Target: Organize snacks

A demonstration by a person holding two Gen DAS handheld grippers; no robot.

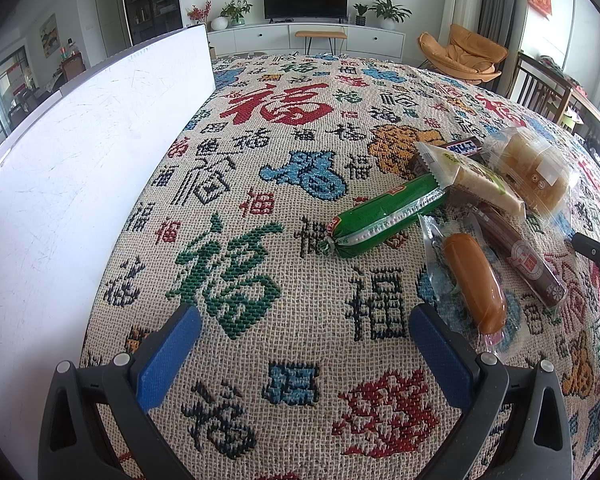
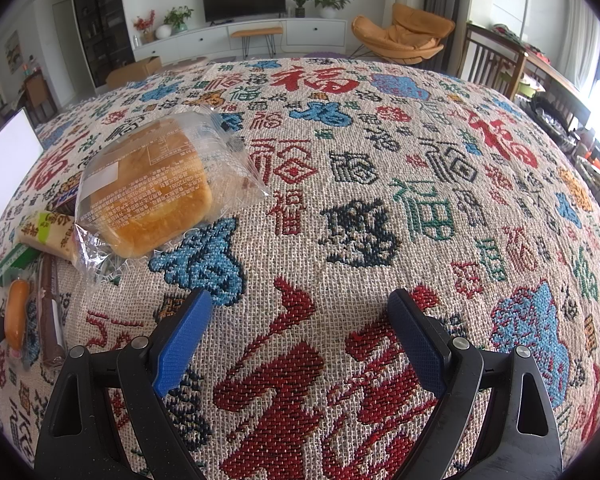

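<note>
A pile of snacks lies on the patterned tablecloth (image 1: 260, 184). In the left wrist view I see a green sausage (image 1: 384, 216), an orange sausage in clear wrap (image 1: 474, 280), a brown bar (image 1: 516, 252), a wrapped cake slice (image 1: 476, 176), a dark candy bar (image 1: 462, 147) and a bagged bread bun (image 1: 528, 168). My left gripper (image 1: 304, 320) is open and empty, short of the pile, left of the orange sausage. In the right wrist view the bread bun (image 2: 148, 188) lies ahead to the left. My right gripper (image 2: 300, 304) is open and empty over bare cloth.
A large white box (image 1: 68, 184) stands along the left side of the table; its corner shows in the right wrist view (image 2: 4, 168). The right gripper's tip shows at the right edge of the left wrist view (image 1: 596, 252). Chairs (image 2: 492, 64) stand beyond the far right edge.
</note>
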